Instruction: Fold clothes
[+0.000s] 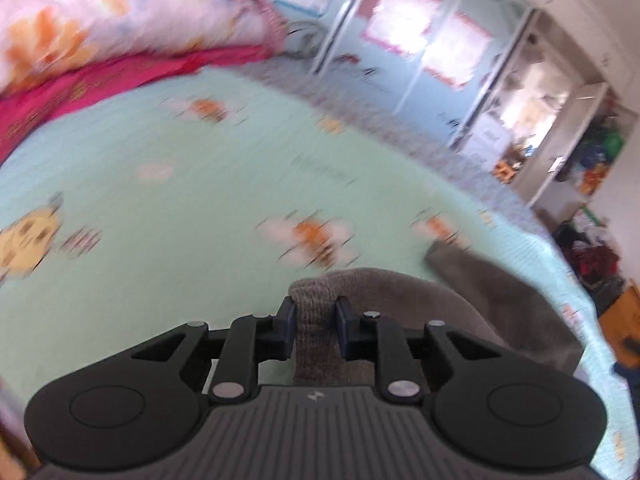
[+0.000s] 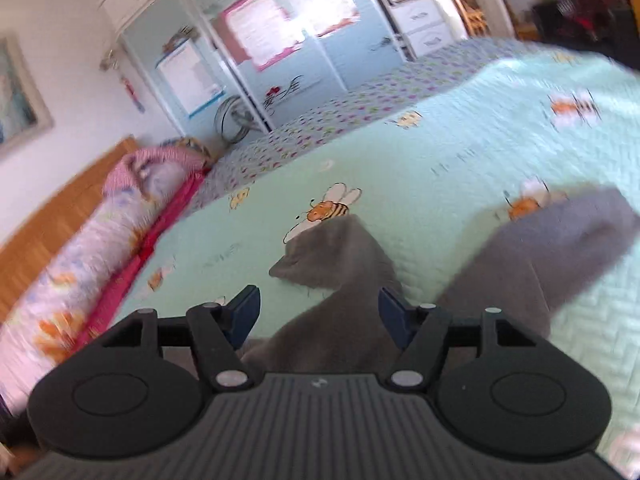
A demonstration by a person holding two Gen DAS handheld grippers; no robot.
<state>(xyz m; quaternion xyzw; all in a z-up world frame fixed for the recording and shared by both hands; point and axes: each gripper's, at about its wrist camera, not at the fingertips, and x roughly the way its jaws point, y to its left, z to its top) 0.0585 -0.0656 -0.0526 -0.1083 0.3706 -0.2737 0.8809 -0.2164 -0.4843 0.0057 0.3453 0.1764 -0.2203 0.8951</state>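
Mint bee-print bedspread (image 1: 168,200) is smeared by motion. Left tongs (image 1: 315,326) pinch a grey garment (image 1: 316,320), its lower part hidden behind them. Right tongs (image 2: 320,316) stand wide; the cloth lies between them, unpressed.

Bright daylight floods both views, glaring white off the mirrored wardrobe doors (image 1: 424,40). Motion blur smears the bedspread (image 1: 180,200) and pillows (image 2: 80,248); only each gripper's body stays sharp. Fisheye bending curves the edges, corners dark
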